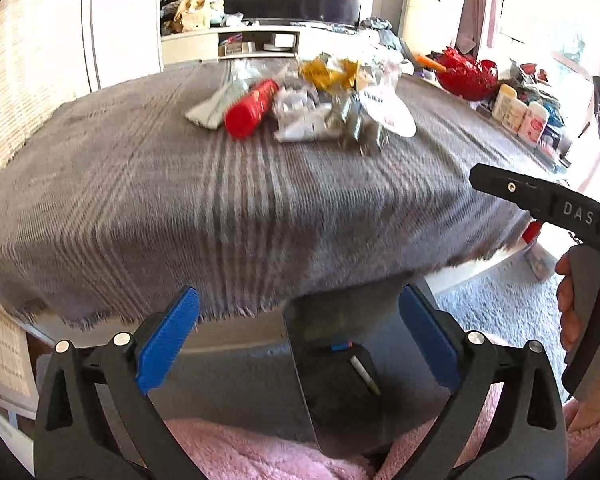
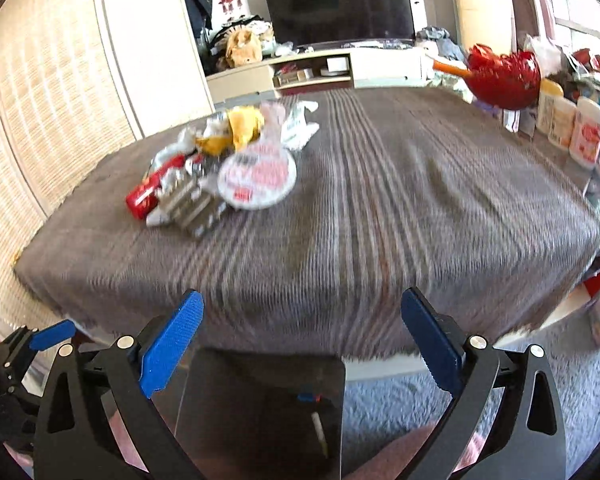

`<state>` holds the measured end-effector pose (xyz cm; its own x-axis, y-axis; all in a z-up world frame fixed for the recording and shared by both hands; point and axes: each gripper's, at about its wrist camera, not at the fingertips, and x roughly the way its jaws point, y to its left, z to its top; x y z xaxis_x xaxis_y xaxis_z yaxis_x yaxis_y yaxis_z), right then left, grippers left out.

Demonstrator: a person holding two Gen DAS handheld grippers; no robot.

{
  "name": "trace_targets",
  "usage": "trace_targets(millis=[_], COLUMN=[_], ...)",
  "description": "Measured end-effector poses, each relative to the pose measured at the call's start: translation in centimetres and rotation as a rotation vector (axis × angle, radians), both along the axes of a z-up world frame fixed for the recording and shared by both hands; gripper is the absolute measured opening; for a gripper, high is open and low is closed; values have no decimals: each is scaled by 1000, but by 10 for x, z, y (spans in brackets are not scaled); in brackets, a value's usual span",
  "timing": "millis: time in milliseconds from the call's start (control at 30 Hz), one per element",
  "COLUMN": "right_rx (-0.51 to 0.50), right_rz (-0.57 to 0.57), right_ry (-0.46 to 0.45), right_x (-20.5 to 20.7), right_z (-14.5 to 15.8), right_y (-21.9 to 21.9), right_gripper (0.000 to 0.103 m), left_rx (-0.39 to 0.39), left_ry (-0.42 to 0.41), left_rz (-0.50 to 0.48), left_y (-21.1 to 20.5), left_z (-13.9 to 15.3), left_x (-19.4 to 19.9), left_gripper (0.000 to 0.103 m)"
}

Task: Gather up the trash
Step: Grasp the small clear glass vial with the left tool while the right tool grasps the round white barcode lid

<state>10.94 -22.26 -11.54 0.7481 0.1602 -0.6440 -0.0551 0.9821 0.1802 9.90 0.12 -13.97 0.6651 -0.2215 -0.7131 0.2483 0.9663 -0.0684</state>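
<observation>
Both grippers hang at the near edge of the desk (image 1: 100,200), which is covered w/ a grey striped cloth, and neither holds anything. The left gripper (image 1: 300,344) has its blue pads spread wide apart, nothing between them; the right gripper (image 2: 304,344) is likewise wide apart & empty. The trash sits in one loose heap toward the far side of the desk, well apart from both grippers: a red can (image 1: 251,109) lying on its side, crumpled white wrappers (image 1: 300,118), a silvery foil pack (image 2: 190,204), a round white lid w/ pink print (image 2: 257,178), and yellow crinkled packaging (image 1: 330,72) at the back. Frames are blurry, so finer detail is hard to read. My guess on handling: the can looks light and stiff but round & smooth, so prob. best pinched across its middle, pads on the two long sides, or it rolls away. Wrappers and foil look near weightless, soft, crushable; pinch a raised fold, not a flat patch, else the pads scrape the cloth. The lid lies flat, so it prob. needs lifting by its rim. A red bowl (image 2: 504,76) and some white bottles (image 2: 572,128) stand along the far right edge; those don't look like trash.
</observation>
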Motion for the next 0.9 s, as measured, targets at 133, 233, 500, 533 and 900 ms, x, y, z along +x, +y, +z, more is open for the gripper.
trace_targets(millis=[133,233,500,533,900], right_rx=[-9,-12,14,11,-19], right_rz=[-18,-28,-28,-24,47], right_ry=[-22,-35,-49,-52,-30], right_x=[24,42,85,90,134], right_z=[14,22,26,27,26], right_y=[0,0,2,3,14], right_gripper=[100,100,99,99,59], left_rx=[14,17,7,2,9], left_ry=[-29,-39,-66,-69,-74], left_rz=[6,1,-40,-42,-127], left_y=[-2,-4,-12,-13,-38], left_z=[13,20,35,37,40], left_x=[15,27,60,65,104], left_gripper=[95,95,94,94,68])
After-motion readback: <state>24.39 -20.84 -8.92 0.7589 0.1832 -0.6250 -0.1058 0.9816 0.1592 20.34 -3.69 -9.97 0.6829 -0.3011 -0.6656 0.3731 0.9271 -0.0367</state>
